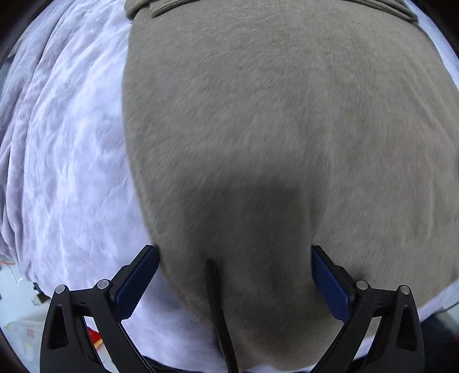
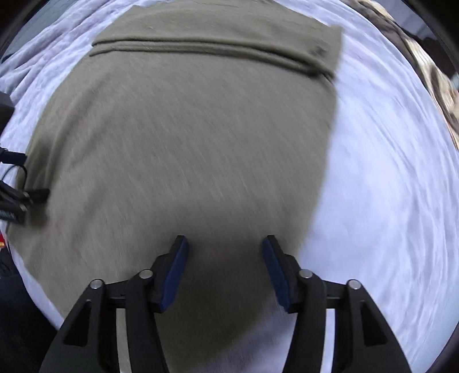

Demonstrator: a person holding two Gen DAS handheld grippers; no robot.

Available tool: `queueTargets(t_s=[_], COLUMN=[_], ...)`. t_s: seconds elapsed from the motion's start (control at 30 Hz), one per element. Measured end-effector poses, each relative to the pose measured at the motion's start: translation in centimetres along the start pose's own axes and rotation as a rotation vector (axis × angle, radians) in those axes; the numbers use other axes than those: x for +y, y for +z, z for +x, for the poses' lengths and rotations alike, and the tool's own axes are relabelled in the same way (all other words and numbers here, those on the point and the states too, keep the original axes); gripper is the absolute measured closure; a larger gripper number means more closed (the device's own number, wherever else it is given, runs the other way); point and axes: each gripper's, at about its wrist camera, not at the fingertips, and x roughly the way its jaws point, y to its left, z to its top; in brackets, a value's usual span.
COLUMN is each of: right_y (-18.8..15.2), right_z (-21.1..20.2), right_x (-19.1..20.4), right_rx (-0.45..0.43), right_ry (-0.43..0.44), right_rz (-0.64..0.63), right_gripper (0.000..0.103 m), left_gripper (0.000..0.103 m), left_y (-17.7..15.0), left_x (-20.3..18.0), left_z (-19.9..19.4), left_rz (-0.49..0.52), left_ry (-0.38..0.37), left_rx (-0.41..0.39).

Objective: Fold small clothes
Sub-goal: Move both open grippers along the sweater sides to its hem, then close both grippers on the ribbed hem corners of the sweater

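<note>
I look straight down through both wrist cameras onto an olive-grey garment (image 1: 272, 129) lying flat on a pale lilac sheet (image 1: 71, 172). The cloth fills most of each view, and both pictures are streaked with blur.

In the left view, my left gripper (image 1: 235, 252) sits at six o'clock with its jaws spread wide and nothing between them but the fabric below. Its blue pads (image 1: 134, 284) flank the garment's near part: the left pad is just at the cloth's left edge, the right pad over the cloth itself. Whether the tips touch the fabric I cannot tell. A thin dark strap (image 1: 218, 310) runs from the bottom edge up between the fingers. At twelve o'clock a folded-over band (image 1: 160, 7) of the garment shows. Bare sheet lies from seven to eleven o'clock.

In the right view, my right gripper (image 2: 225, 242) also sits at six o'clock, jaws apart and gripping nothing, over the garment's near right part, with the cloth's right edge just past the right pad (image 2: 276, 275). A fold line (image 2: 200, 47) crosses the cloth at twelve o'clock. The other tool (image 2: 14, 189) shows at nine o'clock, at the garment's left edge. Patterned fabric (image 2: 430, 69) lies at two o'clock, beyond the sheet.
</note>
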Motion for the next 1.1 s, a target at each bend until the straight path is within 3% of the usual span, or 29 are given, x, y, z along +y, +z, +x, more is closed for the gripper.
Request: queueTargets(t_s=[0.1,0.27,0.43,0.53,0.63,0.73,0.8,0.9,1.1], right_y=[-3.1,-6.2,-8.2,-8.8,-10.2,-10.1,-10.2,-8.8,-6.6], right_z=[-0.3,-2.6,-2.7,-2.2,-1.7,-1.6,-1.9,-2.3,-1.6], right_x=[-1.1,-2.3,-2.9,-2.3,-0.9,-0.6,0.1,1.8,4.4], right_rx=[0.045,0.021,0.040,0.067,0.099,0.110,0.115,0.125,0.141], right_ry=[-0.016,0.024,0.117,0.144,0.159,0.155,0.152,0.131,0.139], right_rz=[0.102,0.319,0.503,0.531,0.548,0.570,0.566,0.538,0.547], right_gripper=[0.041,0.041,0.041,0.041,0.041,0.041,0.041,0.041,0.041], left_gripper=[0.000,0.000,0.000,0.000,0.000,0.000,0.000,0.000,0.000], left_y=[-1.6,-3.3,-2.4,-1.0,-0.1,-0.6,-1.7,-2.7,-5.4], left_x=[1.7,7.5,10.8,8.9,6.5,6.0,7.2,10.0,11.7], left_z=[-1.2,-4.8,-4.8,-4.4,-3.1,-1.1,0.2,2.5,3.0], left_rz=[0.025,-0.081,-0.167,-0.124,-0.093,-0.134,-0.182,-0.270,-0.331], left_ry=[-0.022,-0.149,-0.398,-0.522,-0.519,-0.545,-0.559,-0.645,-0.752], left_rx=[-0.030,-0.134,-0.121,-0.101,-0.064,-0.007,0.015,0.067,0.075])
